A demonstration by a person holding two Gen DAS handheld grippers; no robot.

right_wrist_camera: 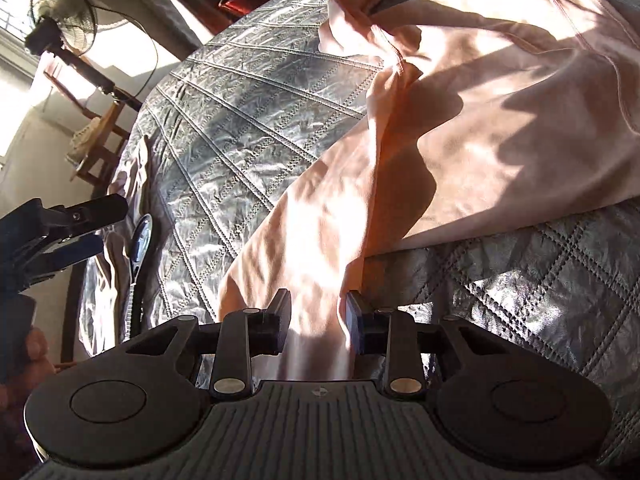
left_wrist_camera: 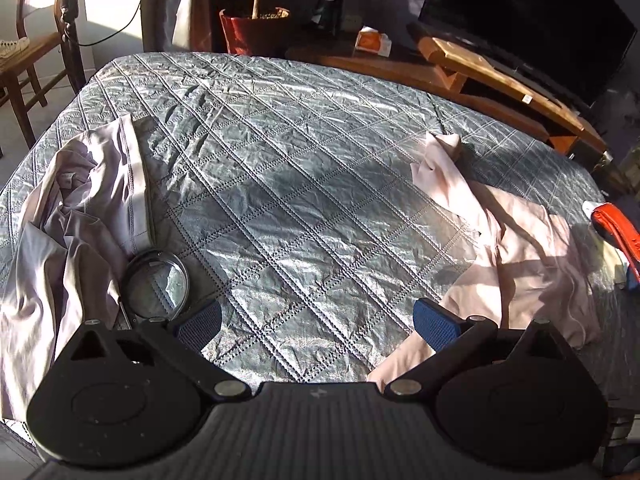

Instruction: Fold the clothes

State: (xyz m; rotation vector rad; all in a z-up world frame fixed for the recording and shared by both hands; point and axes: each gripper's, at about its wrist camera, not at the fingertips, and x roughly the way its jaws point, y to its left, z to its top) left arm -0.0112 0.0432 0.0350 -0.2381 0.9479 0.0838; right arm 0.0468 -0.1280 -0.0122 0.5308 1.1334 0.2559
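Pale pink fabric — a crumpled garment [right_wrist_camera: 460,128] — lies spread over the grey quilted bed cover [right_wrist_camera: 248,120], one long strip of it trailing off the heap and running down between the two fingers of the right claw [right_wrist_camera: 316,320]. The jaws of that claw stand apart, the cloth lying in the gap; whether the pads touch it cannot be told. Sun falls hard across the folds and throws dark shadows over them.

In the left wrist view the same pink garment [left_wrist_camera: 516,240] sits at the right side of the bed, bunched and uneven, with a twisted end pointing toward the far edge. The left claw [left_wrist_camera: 316,320] hovers above the bare quilted cover [left_wrist_camera: 280,168] with its blue pads [left_wrist_camera: 434,322] wide apart and nothing between them. The right-hand pad is just beside the near edge of the pink cloth.

A second garment [left_wrist_camera: 76,216] — lilac-grey, also rumpled — lies at the left side of the bed, well apart from the pink one. A round magnifying glass [left_wrist_camera: 158,282] rests on the cover touching its near edge. Beyond the bed stand a red plant pot [left_wrist_camera: 252,30], a wooden chair [left_wrist_camera: 28,60] and a dark screen [left_wrist_camera: 532,20].
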